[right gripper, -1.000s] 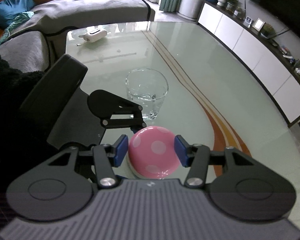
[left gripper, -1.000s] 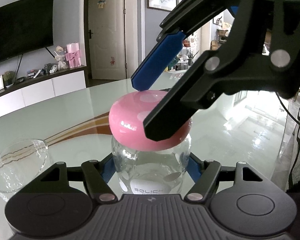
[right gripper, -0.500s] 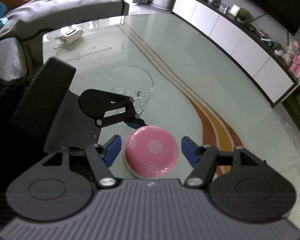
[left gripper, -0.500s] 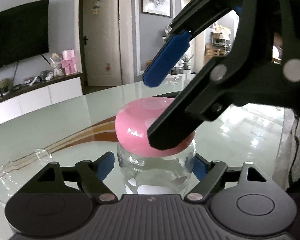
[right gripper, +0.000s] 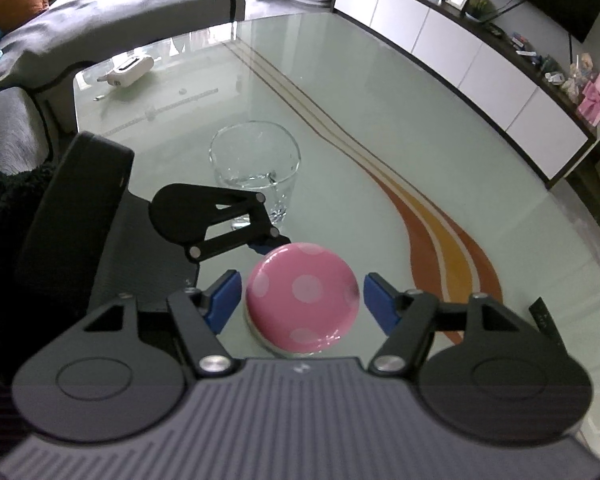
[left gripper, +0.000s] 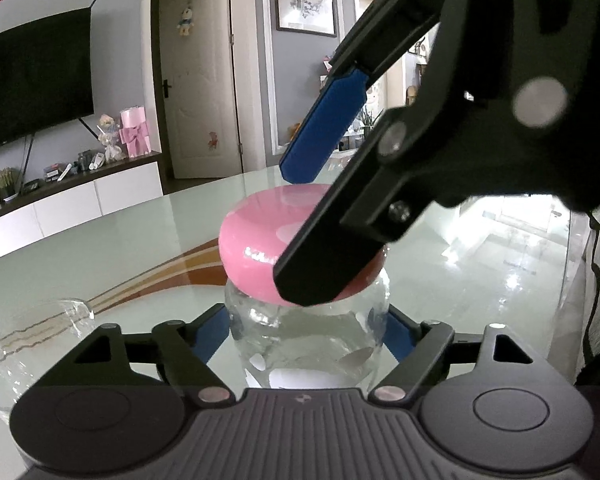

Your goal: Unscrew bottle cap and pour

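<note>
A clear glass bottle (left gripper: 308, 336) with a pink polka-dot cap (left gripper: 268, 240) stands on the glass table. My left gripper (left gripper: 306, 334) is shut on the bottle's body, blue pads against both sides. My right gripper (right gripper: 302, 300) hovers over the cap (right gripper: 302, 294) from above, open, with its blue pads apart from the cap's sides. In the left wrist view the right gripper's fingers (left gripper: 324, 132) straddle the cap. A clear drinking glass (right gripper: 256, 172) stands just beyond the bottle.
The glass also shows at the left edge of the left wrist view (left gripper: 24, 344). A white device (right gripper: 130, 68) lies at the table's far corner. The glass table (right gripper: 380, 92) has an orange stripe. A sofa lies beyond it and a white cabinet runs along the right.
My right gripper was shut on the cap one second ago; its jaws have since opened wide and it has lifted slightly. The left gripper keeps holding the bottle.
</note>
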`<control>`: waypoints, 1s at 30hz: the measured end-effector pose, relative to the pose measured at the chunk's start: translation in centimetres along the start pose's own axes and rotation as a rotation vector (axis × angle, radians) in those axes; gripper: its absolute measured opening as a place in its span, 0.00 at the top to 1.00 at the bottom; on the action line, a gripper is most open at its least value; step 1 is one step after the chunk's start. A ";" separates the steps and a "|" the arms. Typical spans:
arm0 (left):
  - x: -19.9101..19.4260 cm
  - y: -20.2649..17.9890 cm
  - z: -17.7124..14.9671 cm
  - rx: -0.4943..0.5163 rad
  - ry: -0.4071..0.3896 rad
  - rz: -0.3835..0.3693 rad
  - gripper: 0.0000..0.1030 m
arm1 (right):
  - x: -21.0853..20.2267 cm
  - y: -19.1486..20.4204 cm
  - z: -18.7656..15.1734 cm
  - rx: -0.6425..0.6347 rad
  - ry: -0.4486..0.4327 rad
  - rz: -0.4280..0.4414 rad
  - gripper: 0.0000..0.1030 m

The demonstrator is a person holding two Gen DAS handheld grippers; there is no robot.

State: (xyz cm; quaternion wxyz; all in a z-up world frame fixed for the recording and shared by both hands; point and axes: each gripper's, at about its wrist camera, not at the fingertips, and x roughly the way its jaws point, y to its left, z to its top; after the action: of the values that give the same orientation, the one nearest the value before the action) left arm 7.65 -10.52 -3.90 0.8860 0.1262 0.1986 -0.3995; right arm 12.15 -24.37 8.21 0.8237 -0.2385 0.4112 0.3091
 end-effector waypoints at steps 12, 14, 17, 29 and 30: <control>0.4 -0.4 0.5 -0.054 0.008 0.034 0.28 | 0.2 -0.3 -0.1 -0.003 0.006 0.008 0.34; 0.6 -0.1 0.6 -0.059 0.010 0.038 0.28 | 0.2 -0.2 -0.1 -0.006 0.007 0.008 0.34; 0.7 0.1 0.7 -0.062 0.012 0.040 0.28 | 0.3 -0.3 -0.1 -0.010 0.006 0.004 0.37; 1.1 0.3 0.0 -0.061 0.014 0.040 0.28 | 0.3 0.0 -0.2 -0.032 0.003 0.004 0.37; 1.0 0.3 0.1 -0.060 0.014 0.040 0.28 | 0.3 0.0 -0.2 -0.033 0.004 0.006 0.37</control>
State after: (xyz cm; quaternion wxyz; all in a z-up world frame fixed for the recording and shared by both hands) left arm 8.52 -11.04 -4.31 0.8958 0.1063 0.2143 -0.3746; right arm 12.23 -24.41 7.85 0.8179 -0.2515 0.4084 0.3177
